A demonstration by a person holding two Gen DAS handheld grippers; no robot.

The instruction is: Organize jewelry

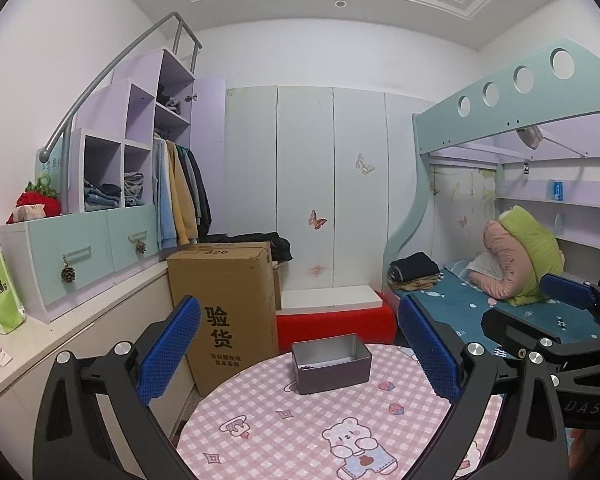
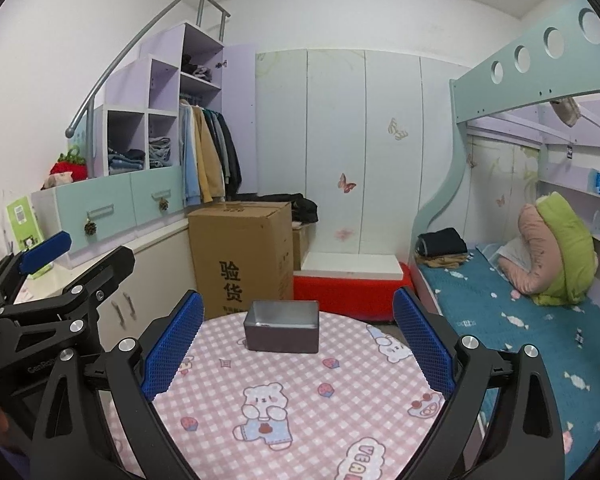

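Beyond your spread fingers: metal tin (image 1: 331, 362), dark beads inside at its left end. Left gripper (image 1: 300, 354) and right gripper (image 2: 298, 346) both wide apart, holding nothing. Step: approach; no other jewelry visible.

Even, bright indoor light; sharp focus, fisheye-bent edges, dark corners.

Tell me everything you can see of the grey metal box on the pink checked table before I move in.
The grey rectangular metal box is a lidless tin with rounded corners, a dull dark outside and a paler brushed inside. It stands upright and open on the far part of the round pink checked tablecloth. A few small dark beads lie in its near-left inside corner; the rest of the floor looks bare. Neither gripper touches it.
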